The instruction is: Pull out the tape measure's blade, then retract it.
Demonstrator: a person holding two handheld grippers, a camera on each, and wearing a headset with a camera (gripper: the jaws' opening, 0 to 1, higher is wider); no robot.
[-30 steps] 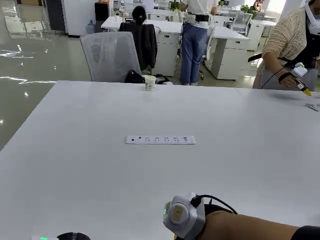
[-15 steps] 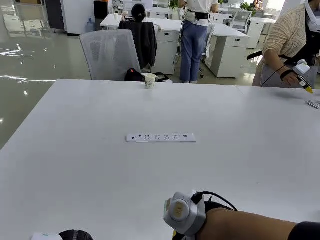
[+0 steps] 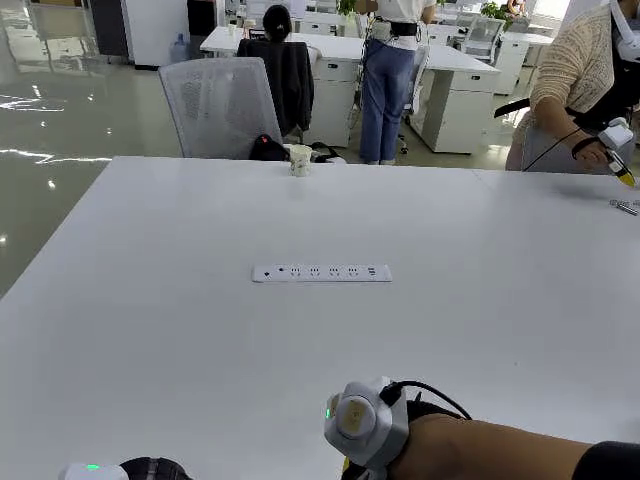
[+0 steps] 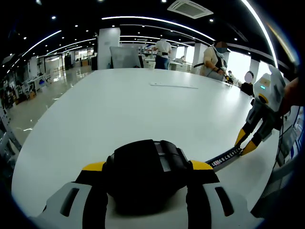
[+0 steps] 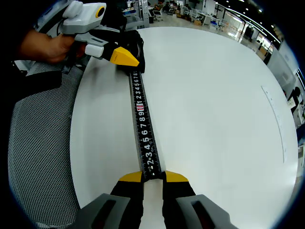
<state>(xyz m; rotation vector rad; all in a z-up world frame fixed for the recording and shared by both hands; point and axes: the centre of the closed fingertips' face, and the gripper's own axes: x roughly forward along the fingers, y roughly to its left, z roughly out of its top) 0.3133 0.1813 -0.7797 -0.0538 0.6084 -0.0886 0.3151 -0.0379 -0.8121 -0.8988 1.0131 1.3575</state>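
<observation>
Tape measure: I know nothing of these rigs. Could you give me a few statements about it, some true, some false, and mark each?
1. The blade is pulled out of the case. True.
2. The right gripper is open, off the blade. False: it is shut on the blade's tip.
3. The left gripper holds the black case. True.
4. The blade is yellow. False: it is black with white numbers.
5. A power strip lies on the table. True.
</observation>
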